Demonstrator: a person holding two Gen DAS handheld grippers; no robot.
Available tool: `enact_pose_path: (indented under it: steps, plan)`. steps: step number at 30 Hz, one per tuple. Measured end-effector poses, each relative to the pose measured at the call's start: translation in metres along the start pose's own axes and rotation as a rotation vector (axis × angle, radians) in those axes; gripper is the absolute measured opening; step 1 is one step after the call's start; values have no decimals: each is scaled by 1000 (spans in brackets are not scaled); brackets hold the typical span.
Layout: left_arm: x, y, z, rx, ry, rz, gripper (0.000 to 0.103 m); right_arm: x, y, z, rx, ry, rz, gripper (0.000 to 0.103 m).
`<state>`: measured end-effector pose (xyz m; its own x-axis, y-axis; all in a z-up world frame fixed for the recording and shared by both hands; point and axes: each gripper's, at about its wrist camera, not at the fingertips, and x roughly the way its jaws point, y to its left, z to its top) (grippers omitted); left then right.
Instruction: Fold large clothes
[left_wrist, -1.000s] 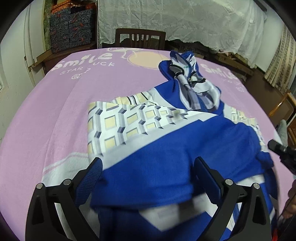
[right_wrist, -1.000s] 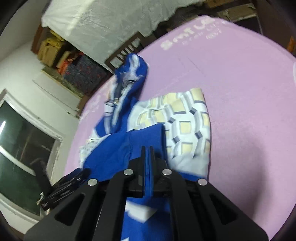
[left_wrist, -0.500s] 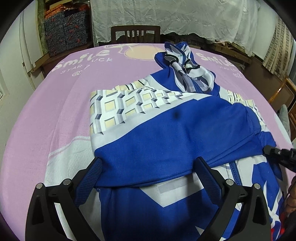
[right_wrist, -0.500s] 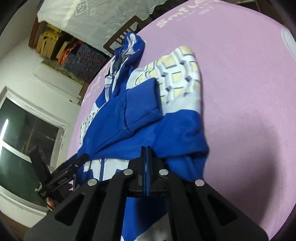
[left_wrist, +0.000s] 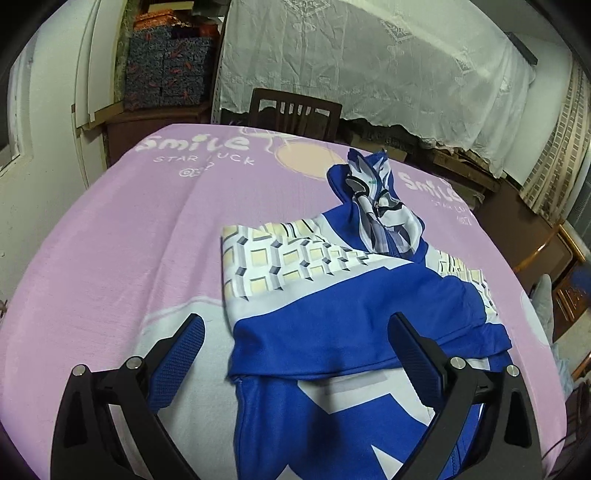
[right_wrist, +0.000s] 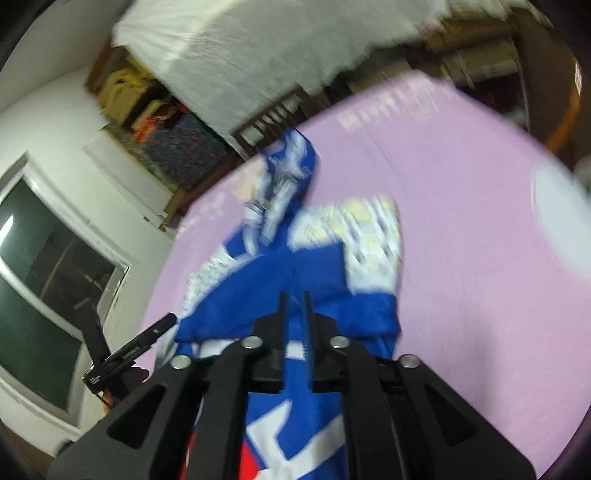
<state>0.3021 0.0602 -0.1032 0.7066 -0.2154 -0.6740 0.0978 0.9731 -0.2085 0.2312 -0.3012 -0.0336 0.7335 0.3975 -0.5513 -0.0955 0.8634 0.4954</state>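
Straddling the near part of the jacket (left_wrist: 332, 332), the left gripper (left_wrist: 295, 350) has its blue-padded fingers (left_wrist: 177, 354) spread wide, holding nothing, one at 8 o'clock and one at 4 o'clock in its own view. The right gripper (right_wrist: 294, 314) shows a narrow gap between its fingers with blue cloth lying in it; the view is blurred, so whether it pinches that cloth cannot be told.

The jacket lies on the pink bedspread (left_wrist: 110, 229) with both sleeves crossed over the chest. Its long axis runs from the grippers at 6 o'clock away toward the hood (left_wrist: 373, 192) at 12 o'clock. The hem is nearest both tools, so the likely next fold would carry the near end toward the hood. The right gripper, already in the cloth, seems the closer to a grip; the left would first have to close on the fabric beneath it.

Beyond the bed stand a wooden chair (left_wrist: 295, 110) at 12 o'clock and patterned boxes (left_wrist: 166, 74) at 11 o'clock; what the boxes hold is not visible.
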Motion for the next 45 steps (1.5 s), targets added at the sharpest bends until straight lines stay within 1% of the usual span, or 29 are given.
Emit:
enact_pose_path:
  steps: [1,2,5,7,10,11,12,14,17,21,23,26,30,33,34,36,37,38,39,40,41,42,45]
  plan:
    - [-1,1,0,-2,-1,4,100,-7,11,8,-34,-25,-8,35]
    - [-1,2,-1,-6,-2,12,100,-12,24,16,-69,-53,-15,44]
    - [1,8,-1,-23,6,24,100,-21,61,50,-188,-133,-52,47]
    - [4,10,-1,-31,16,25,100,-16,79,81,-238,-184,-78,48]
    - [12,6,-4,-18,44,34,100,6,89,113,-280,-242,-120,53]
    - [16,4,-6,-4,55,44,100,20,88,123,-284,-252,-130,58]
    - [19,1,-7,9,61,53,100,31,85,129,-280,-252,-138,58]
    - [24,-4,-8,35,73,66,100,62,75,139,-258,-229,-156,58]
    - [33,-10,-11,56,94,75,100,116,52,149,-195,-165,-166,58]
    - [46,-15,-14,70,144,77,100,191,21,154,-110,-56,-155,58]
    - [51,-16,-16,75,162,87,100,218,9,152,-77,-20,-154,58]
    - [51,-13,-16,59,168,79,100,268,-16,154,8,48,-148,64]
    - [52,-11,-17,39,172,74,100,308,-36,159,72,83,-147,64]
    - [52,-12,-17,37,170,74,100,330,-46,162,112,103,-114,64]
    - [53,-12,-17,34,170,71,100,336,-47,163,115,108,-101,64]
    - [53,-12,-16,30,166,67,100,345,-46,162,92,111,-104,64]
    - [53,-12,-16,30,165,66,100,349,-41,163,58,106,-116,63]
    - [53,-12,-16,30,165,66,100,353,-37,164,36,119,-119,54]
    - [53,-12,-16,30,166,66,100,357,-35,164,21,133,-121,34]
    - [53,-12,-16,30,166,65,100,358,-33,164,11,144,-115,20]
    - [53,-12,-16,29,165,66,100,358,-30,165,-1,151,-110,11]
    - [53,-12,-16,29,166,65,100,355,-24,166,-29,137,-121,9]
    - [53,-12,-15,26,166,63,100,337,-4,169,-94,99,-117,8]
